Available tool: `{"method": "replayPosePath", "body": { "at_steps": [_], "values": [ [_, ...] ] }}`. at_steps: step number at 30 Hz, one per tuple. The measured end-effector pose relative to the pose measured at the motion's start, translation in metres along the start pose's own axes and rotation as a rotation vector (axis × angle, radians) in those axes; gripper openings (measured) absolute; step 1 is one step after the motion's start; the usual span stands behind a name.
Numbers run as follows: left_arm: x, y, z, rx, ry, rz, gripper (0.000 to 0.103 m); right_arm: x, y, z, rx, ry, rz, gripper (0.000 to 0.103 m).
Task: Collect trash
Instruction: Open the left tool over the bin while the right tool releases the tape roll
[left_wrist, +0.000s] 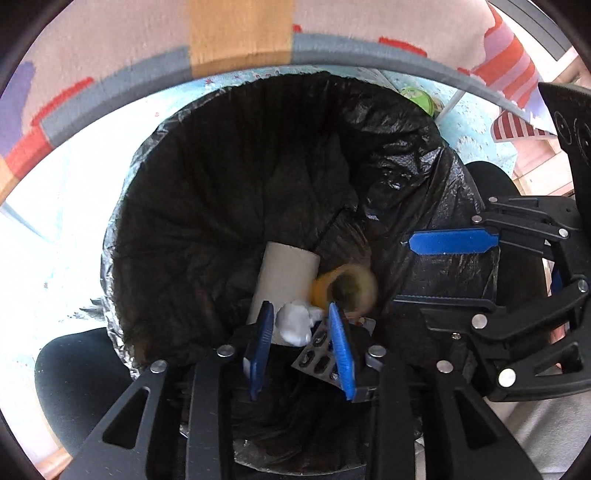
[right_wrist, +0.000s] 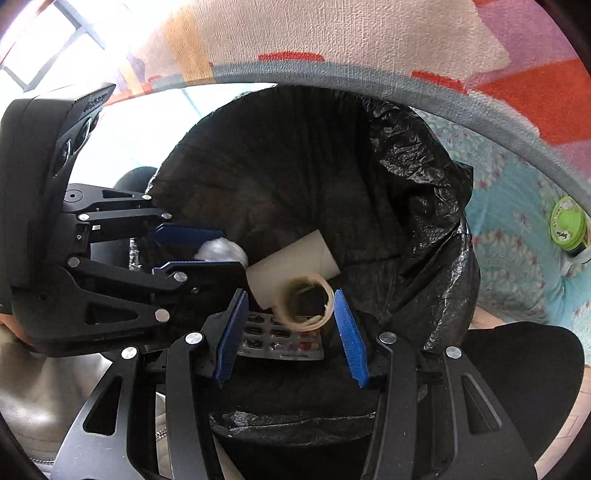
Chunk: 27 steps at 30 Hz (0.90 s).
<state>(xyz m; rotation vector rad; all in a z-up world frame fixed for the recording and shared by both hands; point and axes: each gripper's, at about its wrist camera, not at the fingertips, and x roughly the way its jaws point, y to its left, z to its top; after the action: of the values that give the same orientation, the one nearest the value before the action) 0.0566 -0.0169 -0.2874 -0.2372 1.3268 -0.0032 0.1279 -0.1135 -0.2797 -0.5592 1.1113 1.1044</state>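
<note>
A bin lined with a black trash bag (left_wrist: 229, 177) (right_wrist: 424, 206) fills both views. At its bottom lie a cardboard tube (left_wrist: 284, 277) (right_wrist: 295, 266), a yellowish tape ring (left_wrist: 347, 290) (right_wrist: 306, 302), a crumpled white tissue (left_wrist: 295, 323) (right_wrist: 221, 251) and a blister pack of pills (left_wrist: 317, 354) (right_wrist: 284, 341). My left gripper (left_wrist: 301, 332) (right_wrist: 192, 247) hangs open over the bin mouth, empty. My right gripper (right_wrist: 291, 317) (left_wrist: 447, 269) is open and empty above the tape ring, which looks blurred in the left wrist view.
The bin stands on a light blue patterned cloth (right_wrist: 517, 236). A green lidded cup (right_wrist: 567, 225) (left_wrist: 421, 99) stands to its right. A patterned rug (left_wrist: 110, 44) lies beyond. Black rounded shapes (left_wrist: 74, 380) sit beside the bin.
</note>
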Motion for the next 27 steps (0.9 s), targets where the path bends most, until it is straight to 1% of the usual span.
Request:
{"method": "replayPosePath", "body": {
  "at_steps": [1, 5, 11, 12, 15, 17, 23, 27],
  "values": [
    [0.001, -0.001, 0.000, 0.001, 0.001, 0.002, 0.038, 0.001, 0.001, 0.000, 0.000, -0.001, 0.004, 0.048],
    [-0.001, 0.001, 0.000, 0.005, -0.013, 0.001, 0.042, 0.000, -0.001, 0.004, 0.009, -0.007, 0.010, 0.048],
    [-0.010, 0.002, -0.002, -0.003, -0.033, 0.004, 0.043, -0.002, -0.001, 0.004, 0.002, -0.024, 0.008, 0.048],
    [-0.012, 0.001, -0.003, -0.002, -0.039, 0.002, 0.043, -0.005, -0.007, 0.003, 0.001, -0.029, 0.008, 0.048],
    [-0.019, -0.001, -0.004, 0.006, -0.055, 0.002, 0.043, -0.012, -0.006, 0.001, 0.002, -0.042, 0.003, 0.048],
    [-0.025, -0.003, -0.004, 0.012, -0.063, 0.006, 0.043, -0.025, -0.004, -0.005, 0.002, -0.049, 0.002, 0.048],
    [-0.036, -0.005, -0.005, 0.015, -0.091, 0.015, 0.043, -0.031, -0.004, -0.005, -0.003, -0.072, -0.005, 0.048],
    [-0.048, -0.005, -0.008, 0.015, -0.114, 0.019, 0.043, -0.044, -0.002, -0.005, -0.009, -0.094, -0.011, 0.048]
  ]
}}
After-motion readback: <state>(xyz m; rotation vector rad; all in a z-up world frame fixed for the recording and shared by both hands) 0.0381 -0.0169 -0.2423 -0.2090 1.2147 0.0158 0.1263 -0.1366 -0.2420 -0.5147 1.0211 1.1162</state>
